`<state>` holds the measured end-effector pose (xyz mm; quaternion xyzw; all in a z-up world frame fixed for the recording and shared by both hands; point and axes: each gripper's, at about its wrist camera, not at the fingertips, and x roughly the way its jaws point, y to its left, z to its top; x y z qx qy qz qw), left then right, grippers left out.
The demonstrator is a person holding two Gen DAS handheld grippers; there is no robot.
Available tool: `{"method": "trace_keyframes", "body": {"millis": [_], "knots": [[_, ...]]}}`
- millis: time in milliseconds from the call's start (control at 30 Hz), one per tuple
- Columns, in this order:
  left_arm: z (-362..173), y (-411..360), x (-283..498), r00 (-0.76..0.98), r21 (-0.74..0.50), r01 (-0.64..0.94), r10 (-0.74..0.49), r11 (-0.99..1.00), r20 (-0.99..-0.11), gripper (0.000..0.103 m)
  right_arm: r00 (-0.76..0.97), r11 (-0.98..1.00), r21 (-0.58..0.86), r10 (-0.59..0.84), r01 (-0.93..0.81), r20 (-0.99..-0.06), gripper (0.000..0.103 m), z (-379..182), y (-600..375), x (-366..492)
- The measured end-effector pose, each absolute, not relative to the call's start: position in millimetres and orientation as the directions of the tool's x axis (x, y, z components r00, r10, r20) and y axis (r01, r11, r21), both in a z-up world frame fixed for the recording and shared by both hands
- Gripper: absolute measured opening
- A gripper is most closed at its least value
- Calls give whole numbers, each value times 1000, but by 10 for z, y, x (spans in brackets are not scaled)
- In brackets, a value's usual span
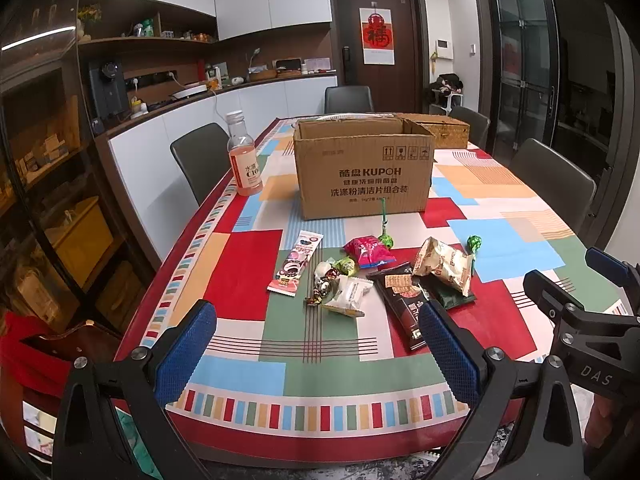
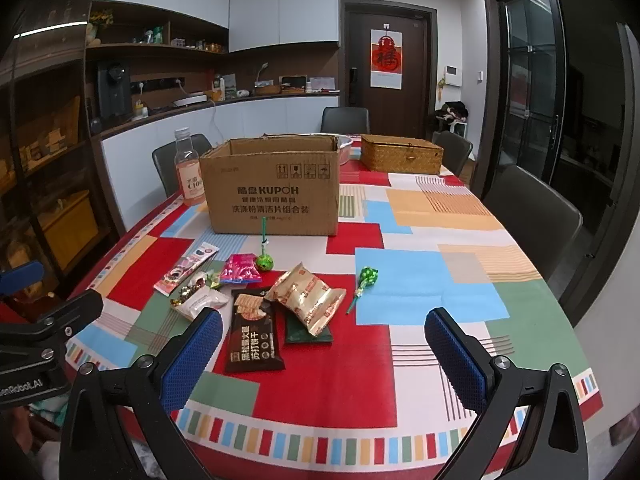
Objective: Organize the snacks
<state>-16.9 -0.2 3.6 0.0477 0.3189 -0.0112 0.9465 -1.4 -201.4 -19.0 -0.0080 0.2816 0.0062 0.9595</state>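
Task judged not yet begun: both the left gripper and right gripper hang spread wide and empty at the table's near edge, snacks all loose on the tablecloth, near of the open cardboard box.

We see an open brown cardboard box standing upright. In front of it lie loose snacks: a pink strip packet, a magenta pouch, a dark cracker packet, a crumpled gold bag and two green lollipops, all flat.
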Motion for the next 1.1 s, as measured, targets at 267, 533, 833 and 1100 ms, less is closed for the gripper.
{"method": "trace_keyframes", "body": {"millis": [267,533,833,1100], "knots": [[-1,2,-178,791,77,54,4,996,-612,103,840,1000,-12,9,-19,-542,103,-189,-2013,-36],[-10,9,-173,788,75,54,4,996,-616,103,832,1000,-8,14,-22,-554,103,-224,-2023,-20],[-15,11,-175,787,75,54,4,996,-617,103,833,1000,-8,14,-23,-554,103,-220,-2024,-26],[-35,13,-185,785,75,54,4,996,-620,103,831,1000,-8,14,-23,-556,103,-227,-2029,-34]]}}
